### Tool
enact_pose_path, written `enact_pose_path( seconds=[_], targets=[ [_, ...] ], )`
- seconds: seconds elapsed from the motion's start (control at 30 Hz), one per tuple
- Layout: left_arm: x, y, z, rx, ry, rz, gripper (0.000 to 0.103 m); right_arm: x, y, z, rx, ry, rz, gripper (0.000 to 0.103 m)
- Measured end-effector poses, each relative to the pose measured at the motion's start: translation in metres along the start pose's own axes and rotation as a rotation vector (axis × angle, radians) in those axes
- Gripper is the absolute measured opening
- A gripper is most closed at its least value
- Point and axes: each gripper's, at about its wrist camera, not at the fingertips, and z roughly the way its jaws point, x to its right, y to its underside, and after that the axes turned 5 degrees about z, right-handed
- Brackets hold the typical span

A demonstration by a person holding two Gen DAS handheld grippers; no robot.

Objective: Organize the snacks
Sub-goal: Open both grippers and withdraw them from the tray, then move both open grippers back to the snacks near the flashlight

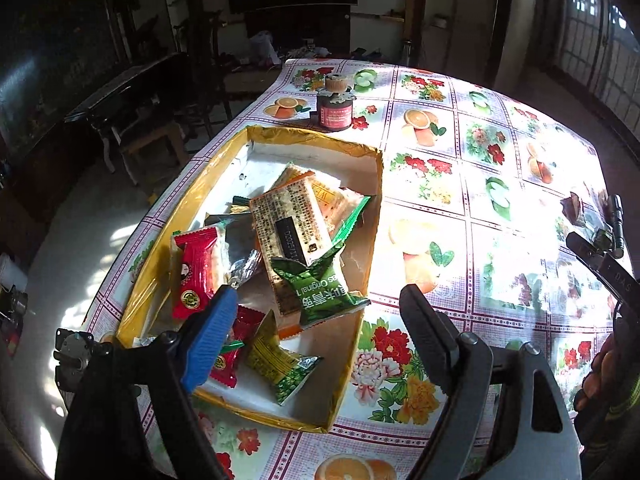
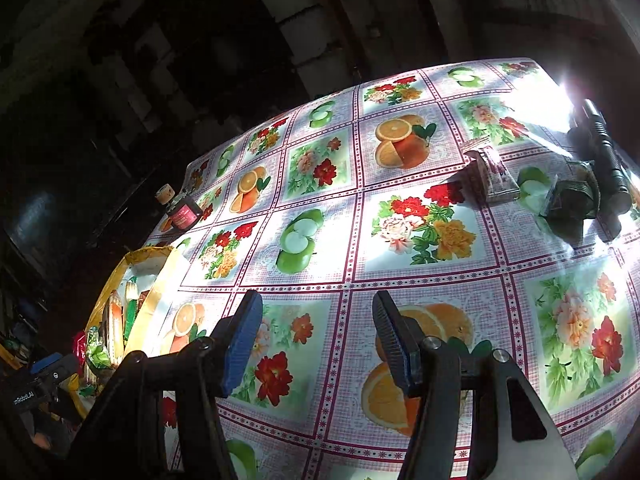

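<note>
My left gripper [image 1: 320, 320] hangs wide open and empty over the near end of the shallow yellow-rimmed cardboard box [image 1: 372, 216], directly above its heap of wrapped snack packets [image 1: 292, 232]. My right gripper [image 2: 318, 344], also open and empty, hovers above the fruit-and-flower patterned tablecloth [image 2: 400, 240]; two dark loose packets [image 2: 568, 200] lie ahead to its right beside a black flashlight [image 2: 604, 152].

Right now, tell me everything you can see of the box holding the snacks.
The snack box is a shallow, open-topped cardboard tray, its rim and outer walls wrapped in yellow tape, its inside white. It lies flat on the flowered tablecloth near the table's left edge. Wrapped snacks are piled loosely inside. The left gripper hangs open over its near end. The tape looks wrinkled and the rim uneven.
</note>
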Motion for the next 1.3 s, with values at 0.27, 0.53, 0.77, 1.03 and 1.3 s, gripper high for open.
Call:
enact_pose_path(
  seconds=[0.27,0.53,0.77,1.03,1.3],
  targets=[
    [0.07,-0.023,0.005,0.002,0.068,0.086,0.084,0.083,-0.037,-0.023,0.092,0.128,0.133,0.058],
    [0.149,-0.052,0.017,-0.001,0.132,0.189,0.084,0.136,-0.056,-0.028,0.134,0.23,0.242,0.058],
    [0.202,-0.073,0.036,-0.028,0.173,0.247,0.084,0.149,-0.063,-0.013,0.114,0.232,0.26,0.057],
    [0.24,-0.093,0.059,-0.07,0.213,0.264,0.084,0.153,-0.071,0.0,0.089,0.27,0.235,0.052],
    [0.285,-0.111,0.087,-0.142,0.276,0.26,0.084,0.154,-0.08,0.015,0.049,0.321,0.181,0.037]
  ],
)
